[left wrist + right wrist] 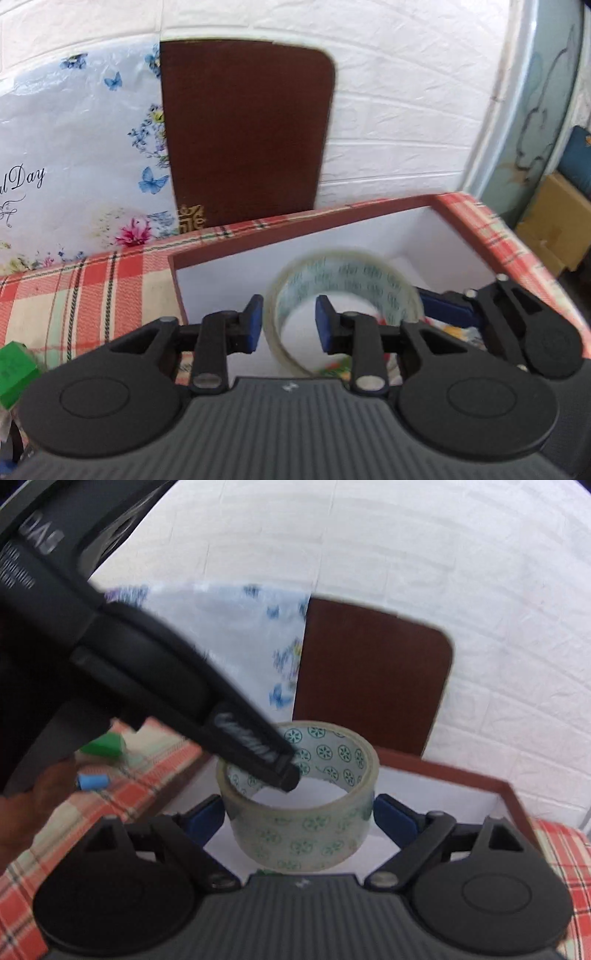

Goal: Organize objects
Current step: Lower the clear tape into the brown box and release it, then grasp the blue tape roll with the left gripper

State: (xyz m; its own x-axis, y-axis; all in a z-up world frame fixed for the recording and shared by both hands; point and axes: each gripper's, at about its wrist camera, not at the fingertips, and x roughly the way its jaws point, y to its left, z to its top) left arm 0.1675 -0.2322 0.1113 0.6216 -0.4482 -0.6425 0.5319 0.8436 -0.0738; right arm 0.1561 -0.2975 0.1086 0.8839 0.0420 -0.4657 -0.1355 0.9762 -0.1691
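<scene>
1. Box (369, 236), red-rimmed and white inside, sits on the plaid cloth (92, 295).
2. Tape roll (301, 805) hangs over its opening, pinched between the right gripper (299, 812) pads.
3. Left gripper (289, 325) hovers nearby, jaws narrowly apart, holding nothing.
4. Placing seems underway; next, lower and let go.

Tape roll (301, 805) over box (509, 790), board (243, 133) behind box

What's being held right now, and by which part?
The right gripper holds the tape roll across its outer sides; the left gripper straddles its rim, unclamped.
</scene>
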